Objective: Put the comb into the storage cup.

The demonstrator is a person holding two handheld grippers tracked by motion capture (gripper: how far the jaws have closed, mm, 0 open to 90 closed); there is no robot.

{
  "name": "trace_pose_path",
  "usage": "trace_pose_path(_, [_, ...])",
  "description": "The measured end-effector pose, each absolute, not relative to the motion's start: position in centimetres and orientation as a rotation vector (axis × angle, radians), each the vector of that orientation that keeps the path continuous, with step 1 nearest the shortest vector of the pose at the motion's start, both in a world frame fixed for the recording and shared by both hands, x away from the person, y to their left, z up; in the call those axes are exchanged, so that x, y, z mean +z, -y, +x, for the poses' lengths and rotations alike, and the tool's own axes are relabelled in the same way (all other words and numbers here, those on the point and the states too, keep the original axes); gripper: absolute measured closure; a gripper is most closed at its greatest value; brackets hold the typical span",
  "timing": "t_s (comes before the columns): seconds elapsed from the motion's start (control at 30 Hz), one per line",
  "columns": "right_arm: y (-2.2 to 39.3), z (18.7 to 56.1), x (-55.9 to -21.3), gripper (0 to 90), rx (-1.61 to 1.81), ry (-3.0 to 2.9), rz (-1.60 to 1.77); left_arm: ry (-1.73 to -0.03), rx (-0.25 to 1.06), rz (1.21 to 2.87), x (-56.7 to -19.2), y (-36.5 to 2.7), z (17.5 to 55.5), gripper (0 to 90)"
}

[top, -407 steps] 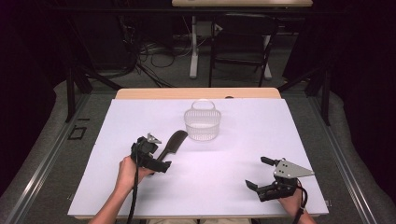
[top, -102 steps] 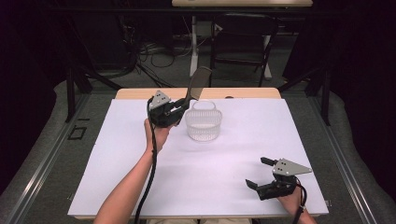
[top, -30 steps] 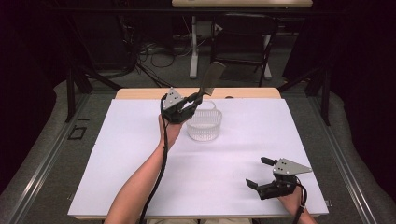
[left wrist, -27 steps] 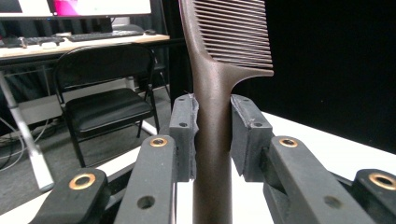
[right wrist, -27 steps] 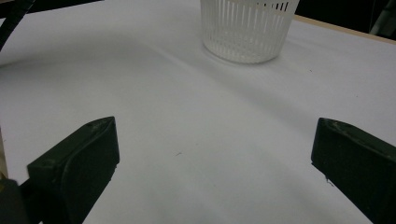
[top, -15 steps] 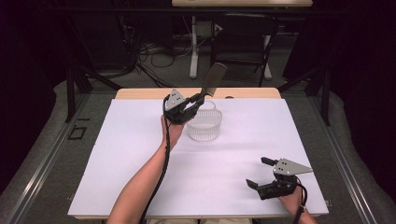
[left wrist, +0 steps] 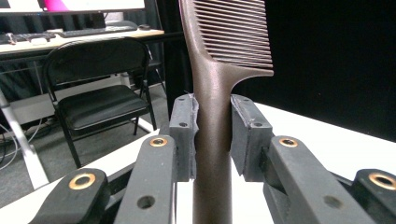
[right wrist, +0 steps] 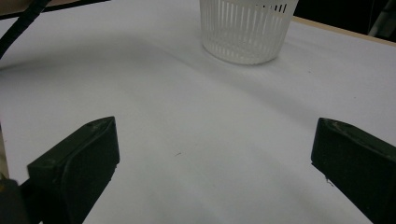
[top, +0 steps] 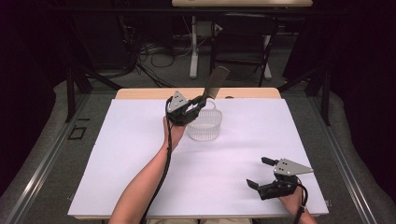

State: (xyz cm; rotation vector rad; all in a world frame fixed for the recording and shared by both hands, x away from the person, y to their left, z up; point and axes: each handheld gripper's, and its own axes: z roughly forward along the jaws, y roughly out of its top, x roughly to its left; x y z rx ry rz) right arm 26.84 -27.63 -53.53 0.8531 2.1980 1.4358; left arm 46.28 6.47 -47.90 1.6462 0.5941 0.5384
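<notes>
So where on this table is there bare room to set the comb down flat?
The white table cover lies bare left of the left forearm, and between the slotted white basket and the open right gripper. It is crowded only at the basket, where the left gripper holds the comb.

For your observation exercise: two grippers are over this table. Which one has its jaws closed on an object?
The left gripper, raised beside the white basket, clamps the handle of a dark comb. The right gripper, near the table's front edge, has jaws spread wide with nothing between.
</notes>
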Motion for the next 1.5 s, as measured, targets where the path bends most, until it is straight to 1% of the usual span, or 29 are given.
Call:
trace_pose_path(0.5, [27.6,26.9,-53.6,0.7,1.439,-2.201,0.857,-0.598,0.532,1.686,-49.0,-6.3,46.5,72.3])
trace_pose_path(1.5, [27.6,26.8,-53.5,0.8,1.439,-2.203,0.852,-0.586,0.517,1.762,-49.9,-5.6,46.5,72.2])
